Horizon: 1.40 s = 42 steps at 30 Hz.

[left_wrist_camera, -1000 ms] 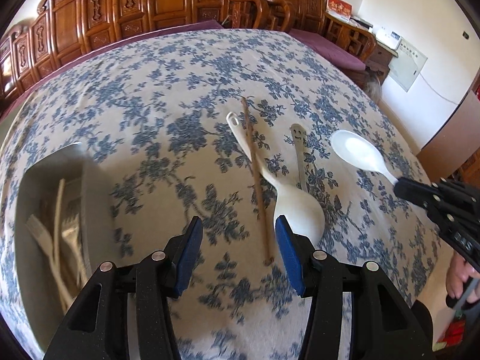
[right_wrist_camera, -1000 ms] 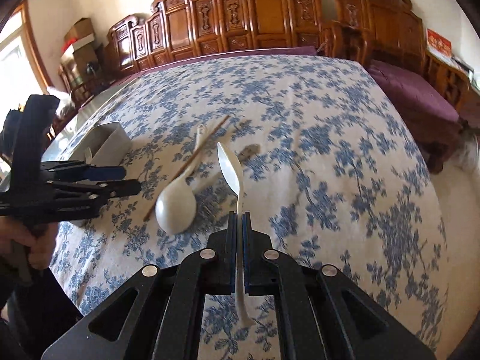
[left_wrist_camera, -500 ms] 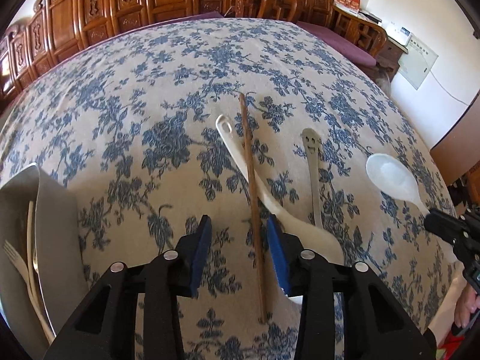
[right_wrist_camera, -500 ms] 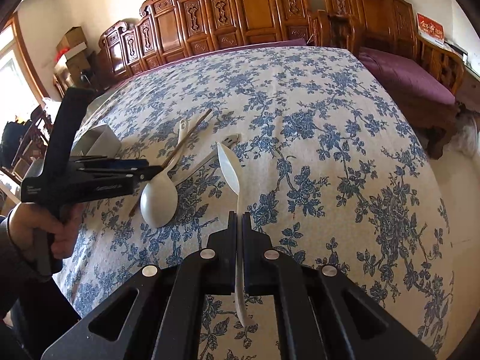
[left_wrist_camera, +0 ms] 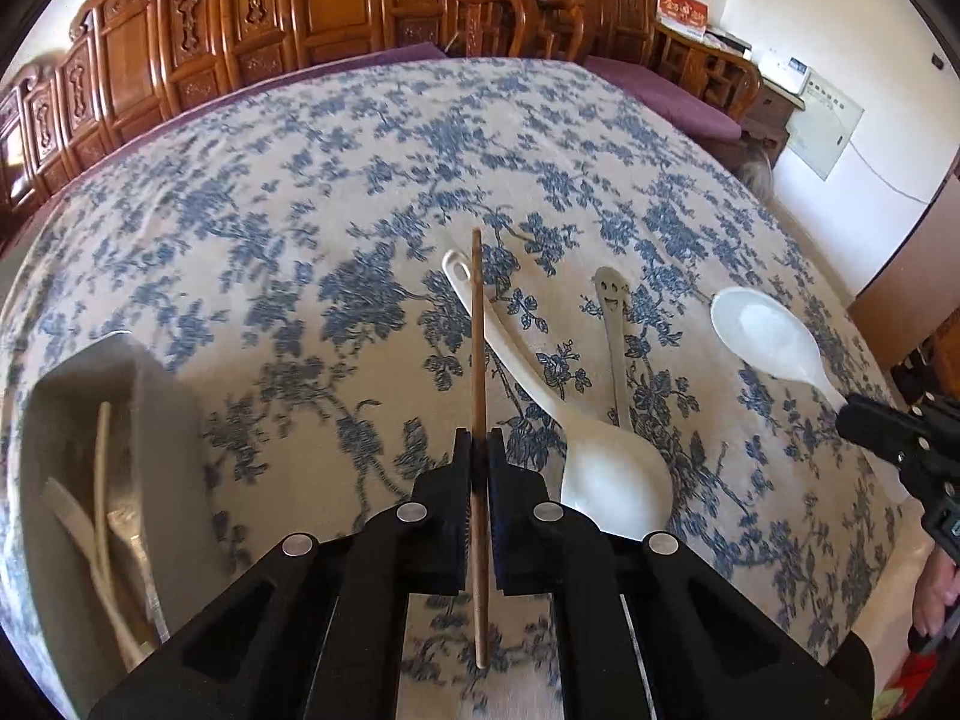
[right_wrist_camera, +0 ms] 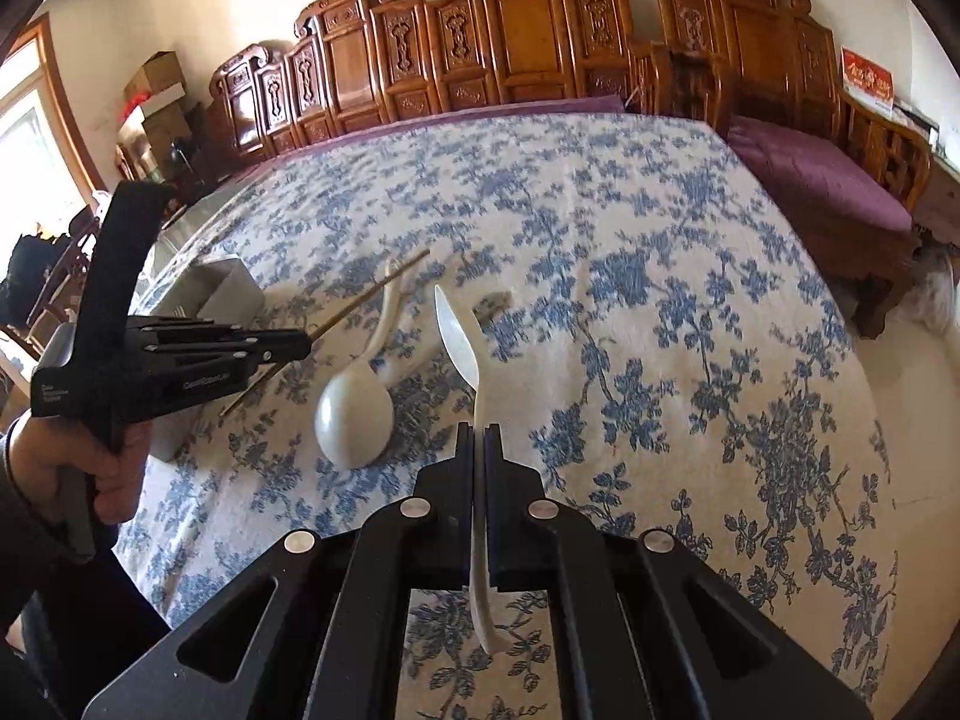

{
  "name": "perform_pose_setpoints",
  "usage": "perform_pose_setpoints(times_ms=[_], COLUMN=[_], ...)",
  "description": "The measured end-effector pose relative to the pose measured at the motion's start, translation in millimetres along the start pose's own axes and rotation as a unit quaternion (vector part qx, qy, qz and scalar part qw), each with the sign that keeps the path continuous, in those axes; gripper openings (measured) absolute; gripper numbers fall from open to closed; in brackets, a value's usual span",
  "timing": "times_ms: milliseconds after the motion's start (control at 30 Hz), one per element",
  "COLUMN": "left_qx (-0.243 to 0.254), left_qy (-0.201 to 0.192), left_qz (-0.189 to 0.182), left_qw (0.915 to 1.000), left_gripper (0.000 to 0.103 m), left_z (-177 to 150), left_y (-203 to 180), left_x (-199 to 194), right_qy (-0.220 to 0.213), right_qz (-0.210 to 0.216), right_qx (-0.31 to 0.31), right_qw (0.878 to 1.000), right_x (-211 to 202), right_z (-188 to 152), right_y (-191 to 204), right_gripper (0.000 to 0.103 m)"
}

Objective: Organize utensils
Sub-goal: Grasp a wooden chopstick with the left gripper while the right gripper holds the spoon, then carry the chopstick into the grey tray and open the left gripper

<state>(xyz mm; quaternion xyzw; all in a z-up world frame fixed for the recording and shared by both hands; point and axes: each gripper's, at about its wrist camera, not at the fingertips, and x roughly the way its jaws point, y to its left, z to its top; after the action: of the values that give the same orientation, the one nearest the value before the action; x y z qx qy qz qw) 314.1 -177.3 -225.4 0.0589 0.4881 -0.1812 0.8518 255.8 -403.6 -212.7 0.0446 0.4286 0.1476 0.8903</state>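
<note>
Left gripper [left_wrist_camera: 479, 450] clamped on chopstick [left_wrist_camera: 477, 330] near its lower third; thin, stiff, light, may pivot. Right gripper [right_wrist_camera: 478, 438] clamped on white spoon [right_wrist_camera: 459, 336] handle beside it.

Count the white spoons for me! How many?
2. One white spoon lies on the tablecloth, beside the chopstick. The other is held up in the right gripper. The bin may hide more.

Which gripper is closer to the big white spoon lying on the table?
Left. The left gripper, shut on the brown chopstick, sits right beside the big white spoon. The right gripper, holding a smaller white spoon, is farther off.
</note>
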Motion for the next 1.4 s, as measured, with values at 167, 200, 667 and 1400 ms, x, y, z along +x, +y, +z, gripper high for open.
perform_pose_setpoints(times_ms=[167,200,667,1400], left_qx=[0.001,0.0,-0.008,-0.023], left_qy=[-0.016,-0.019,-0.063,-0.115], left_qz=[0.007,0.007,0.024,0.055], left_qw=[0.9999,0.9998,0.9977,0.9916], left_gripper=[0.004,0.004,0.004,0.004], left_z=[-2,-3,-18,-59], left_y=[5,6,22,64], left_x=[-27,-31,-96,-167], right_qy=[-0.016,-0.018,-0.041,-0.046], right_qz=[-0.001,-0.001,0.007,0.017], right_qx=[-0.007,-0.009,-0.041,-0.091], right_qw=[1.0,1.0,0.998,0.995], right_x=[-14,-17,-44,-50], right_z=[6,7,12,5], right_y=[13,16,60,117], right_gripper=[0.004,0.004,0.004,0.004])
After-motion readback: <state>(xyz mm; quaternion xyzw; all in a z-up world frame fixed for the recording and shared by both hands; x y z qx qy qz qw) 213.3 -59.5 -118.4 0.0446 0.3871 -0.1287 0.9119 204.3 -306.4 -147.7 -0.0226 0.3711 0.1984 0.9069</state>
